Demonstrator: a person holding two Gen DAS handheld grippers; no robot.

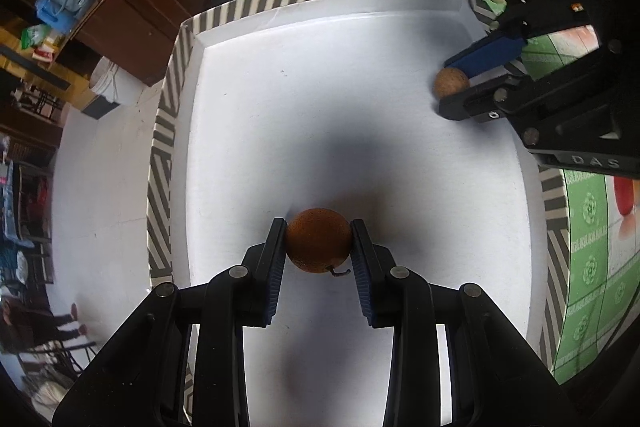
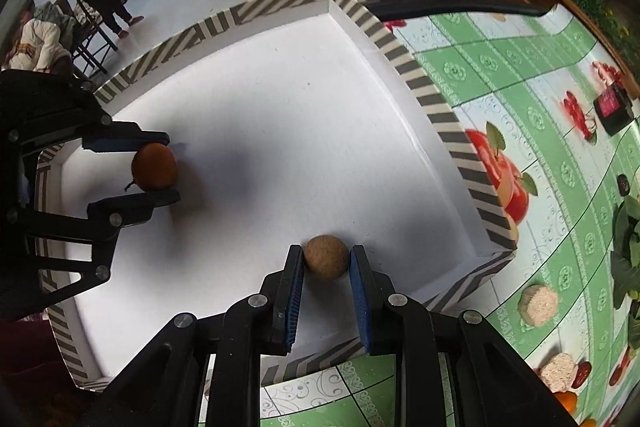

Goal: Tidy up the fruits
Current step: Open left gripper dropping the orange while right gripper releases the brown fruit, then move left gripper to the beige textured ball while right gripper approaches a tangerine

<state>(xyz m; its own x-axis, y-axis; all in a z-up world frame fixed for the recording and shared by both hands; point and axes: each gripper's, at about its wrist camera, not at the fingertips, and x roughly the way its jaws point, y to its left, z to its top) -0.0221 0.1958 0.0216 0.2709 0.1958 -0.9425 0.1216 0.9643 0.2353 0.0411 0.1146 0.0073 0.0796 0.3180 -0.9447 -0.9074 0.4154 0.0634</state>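
The left gripper [image 1: 319, 241] has its two blue-padded fingers closed onto a round orange-brown fruit [image 1: 319, 240], pads touching it on both sides, with a short curled stem poking back toward the tool. It sits low over the white floor of a striped-rimmed tray [image 1: 164, 131]; whether the fruit rests on that floor or hangs just above it cannot be told.

The right gripper [image 2: 326, 259] is closed likewise on a smaller tan, rough-skinned ball of fruit [image 2: 325, 257], pinched right at the fingertips, near the tray wall on its right-hand side.

The likely trouble comes from the shapes. Both fruits are round and held only near the very tips of the fingers, so a small tilt or an uneven release could squirt one forward, and on this smooth floor it would probably roll on toward the far wall ahead of the tongs. The tan one, caught so far out at the tips, looks the easier to lose. Opening from any height would make the roll worse. The two tools are also fairly near each other inside the tray, so a sideways swing by either risks knocking the other's fruit loose
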